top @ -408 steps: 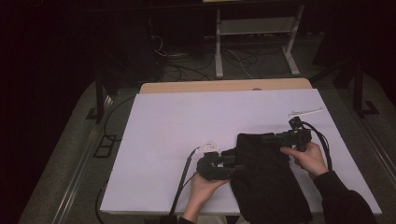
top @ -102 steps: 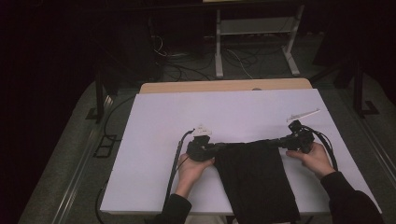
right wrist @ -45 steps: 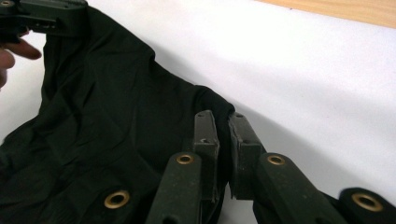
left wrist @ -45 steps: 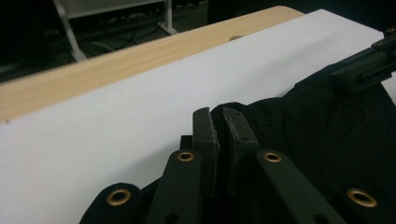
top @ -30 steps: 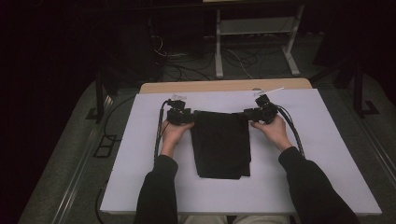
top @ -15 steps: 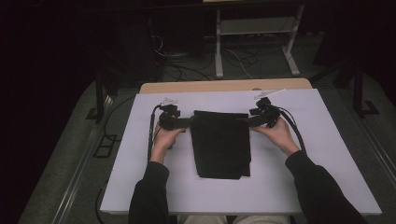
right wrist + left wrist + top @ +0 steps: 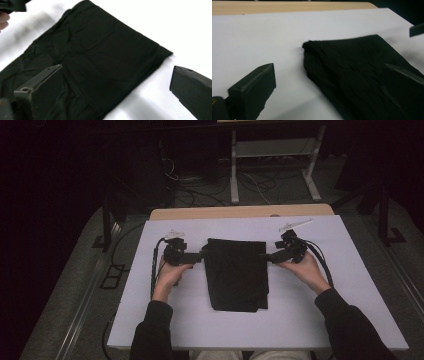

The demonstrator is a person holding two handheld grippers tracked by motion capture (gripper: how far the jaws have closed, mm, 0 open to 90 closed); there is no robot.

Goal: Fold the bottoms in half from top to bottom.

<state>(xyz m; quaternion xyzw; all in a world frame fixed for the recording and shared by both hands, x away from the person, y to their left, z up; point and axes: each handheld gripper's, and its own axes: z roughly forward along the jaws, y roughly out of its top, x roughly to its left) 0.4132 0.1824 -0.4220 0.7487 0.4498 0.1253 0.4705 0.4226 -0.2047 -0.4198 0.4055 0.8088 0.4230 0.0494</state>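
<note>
Nearest me in the high view are my two sleeves and hands, coming up from the bottom edge onto the white table (image 7: 350, 285). My left gripper (image 7: 199, 256) sits just off the upper left corner of the folded black cloth (image 7: 236, 272), and my right gripper (image 7: 269, 257) just off its upper right corner; from up there I cannot quite tell whether the tips touch the fabric. The gripper views settle what the overhead one leaves vague. In the left gripper view my jaws have just been opening and stand wide apart, with the cloth's (image 7: 362, 75) thick folded corner lying between them on the table, not pinched. In the right gripper view the jaws have likewise just been opening and gape wide, empty, with the cloth (image 7: 95, 60) spread flat under and between them, its wrinkles clear there and lost from above. Farther off, the high view alone gives the table's wooden far edge (image 7: 240, 212), then a white frame (image 7: 272, 155) and loose cables (image 7: 200, 190) on the dark floor.
</note>
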